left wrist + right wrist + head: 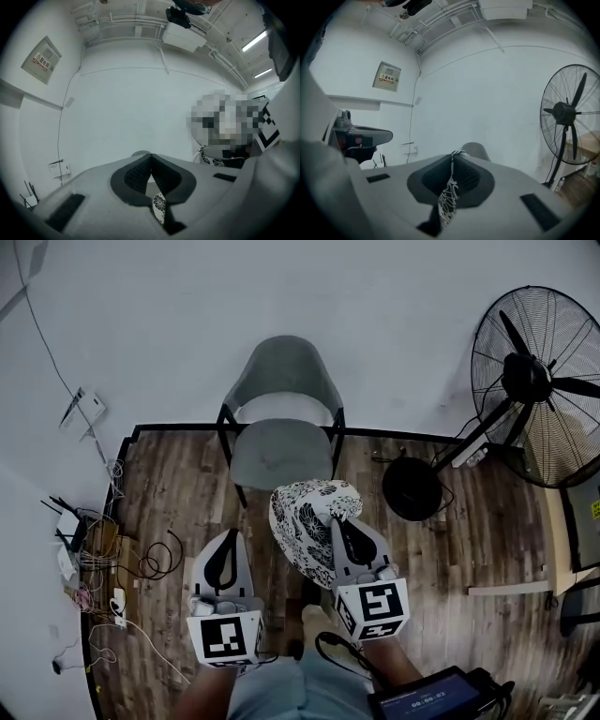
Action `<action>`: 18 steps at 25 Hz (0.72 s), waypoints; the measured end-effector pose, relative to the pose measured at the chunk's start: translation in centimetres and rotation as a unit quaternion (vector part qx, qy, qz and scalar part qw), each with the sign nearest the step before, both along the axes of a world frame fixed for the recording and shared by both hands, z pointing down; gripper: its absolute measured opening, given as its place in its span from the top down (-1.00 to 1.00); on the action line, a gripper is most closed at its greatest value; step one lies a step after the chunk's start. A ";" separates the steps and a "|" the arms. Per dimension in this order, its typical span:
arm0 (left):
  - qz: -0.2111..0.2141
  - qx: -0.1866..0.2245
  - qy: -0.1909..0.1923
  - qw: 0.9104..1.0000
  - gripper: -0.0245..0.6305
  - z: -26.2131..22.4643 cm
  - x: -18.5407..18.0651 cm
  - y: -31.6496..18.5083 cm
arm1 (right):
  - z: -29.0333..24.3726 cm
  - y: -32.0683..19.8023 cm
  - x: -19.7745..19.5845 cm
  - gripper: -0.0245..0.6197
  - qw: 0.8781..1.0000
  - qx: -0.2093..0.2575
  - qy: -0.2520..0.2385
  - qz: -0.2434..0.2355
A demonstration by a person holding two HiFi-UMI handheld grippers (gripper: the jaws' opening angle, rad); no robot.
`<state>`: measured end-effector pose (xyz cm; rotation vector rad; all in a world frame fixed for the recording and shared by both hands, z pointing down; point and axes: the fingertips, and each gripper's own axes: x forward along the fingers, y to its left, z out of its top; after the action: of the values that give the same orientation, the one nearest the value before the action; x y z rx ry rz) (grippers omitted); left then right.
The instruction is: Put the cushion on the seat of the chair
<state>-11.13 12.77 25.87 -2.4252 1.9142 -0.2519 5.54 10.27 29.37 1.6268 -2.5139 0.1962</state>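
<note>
Right gripper (pixel 345 531) – clamped on cushion (pixel 300 512) edge | cushion position – bunched left of jaws, just short of chair (pixel 281 451) seat

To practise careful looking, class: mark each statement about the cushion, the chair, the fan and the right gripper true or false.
1. The cushion lies on the chair. False: it is held up in front of the chair, whose seat is bare.
2. The right gripper is shut on the cushion's patterned fabric. True.
3. In the head view, a standing fan is to the right of the chair. True.
4. The chair lies tipped over. False: it stands upright by the wall.
</note>
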 end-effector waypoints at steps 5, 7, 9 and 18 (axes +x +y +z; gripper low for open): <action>-0.002 -0.006 -0.009 1.000 0.90 -0.2 1.4 -7.3 | 0.9 -6.8 0.2 0.88 1.000 -0.015 -0.005 -0.019; -0.002 -0.007 -0.011 1.000 0.90 -0.3 2.1 -9.9 | 1.1 -9.5 0.3 0.88 0.999 -0.018 -0.008 -0.027; -0.005 -0.017 -0.004 1.000 0.90 -0.1 2.7 -12.1 | 1.0 -12.0 0.3 0.88 0.999 -0.017 -0.012 -0.036; -0.035 0.016 -0.024 0.999 0.90 -2.1 2.1 -18.9 | -1.4 -20.1 -0.4 0.88 0.997 0.011 -0.016 -0.071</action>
<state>-8.98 -6.10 23.77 -2.3126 1.9703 -0.2767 5.09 -9.88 27.95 1.4569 -2.6503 0.1806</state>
